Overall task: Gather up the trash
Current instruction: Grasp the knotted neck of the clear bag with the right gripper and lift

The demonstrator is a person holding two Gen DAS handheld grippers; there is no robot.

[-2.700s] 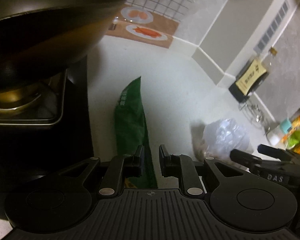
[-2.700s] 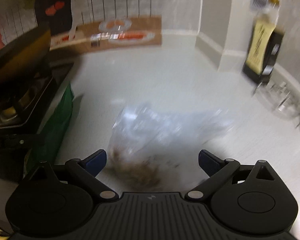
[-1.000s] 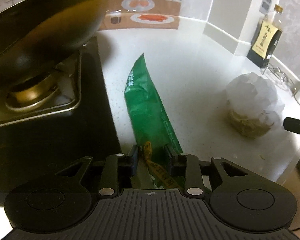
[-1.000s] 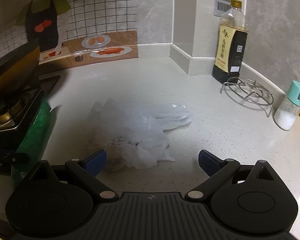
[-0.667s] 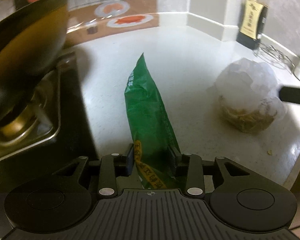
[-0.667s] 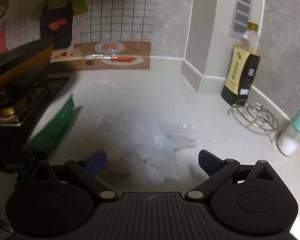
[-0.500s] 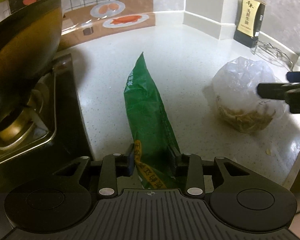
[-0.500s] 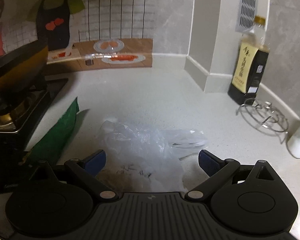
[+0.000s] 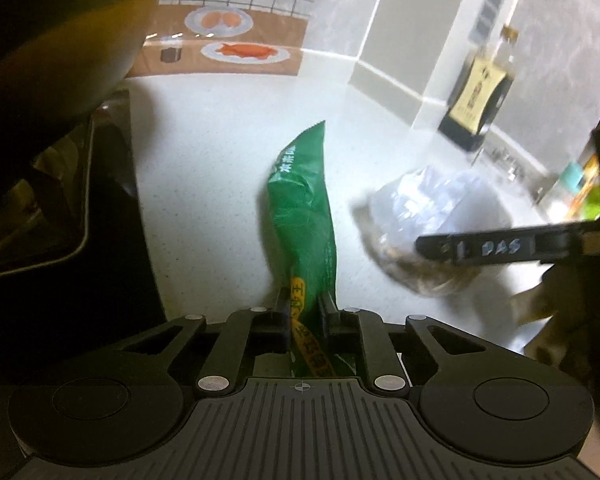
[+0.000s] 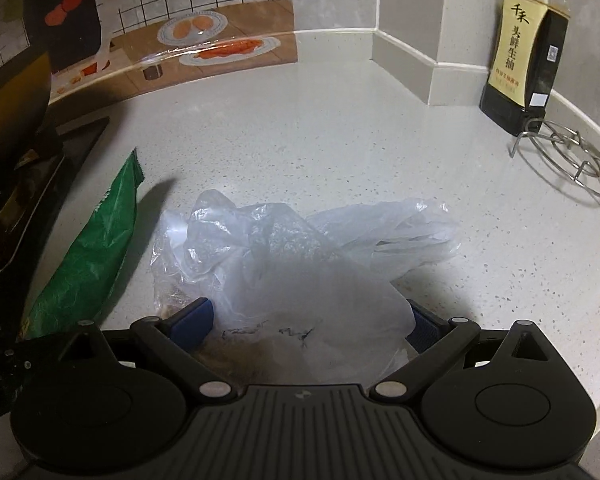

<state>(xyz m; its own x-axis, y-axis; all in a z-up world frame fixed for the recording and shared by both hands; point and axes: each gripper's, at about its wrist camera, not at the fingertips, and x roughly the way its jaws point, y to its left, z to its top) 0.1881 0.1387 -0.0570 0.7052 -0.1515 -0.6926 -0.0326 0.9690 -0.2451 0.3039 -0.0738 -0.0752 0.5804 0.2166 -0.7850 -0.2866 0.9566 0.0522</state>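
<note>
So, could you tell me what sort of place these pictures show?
Most likely a home kitchen counter: a wok sits on a gas stove at the left, and a soy sauce bottle stands by a wire trivet on the speckled countertop.

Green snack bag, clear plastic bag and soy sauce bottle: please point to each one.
green snack bag (image 9: 306, 216), left wrist view, crumpled middle.
clear plastic bag (image 10: 300, 264), right wrist view, bulging centre.
soy sauce bottle (image 10: 518, 52), right wrist view, yellow label.
</note>
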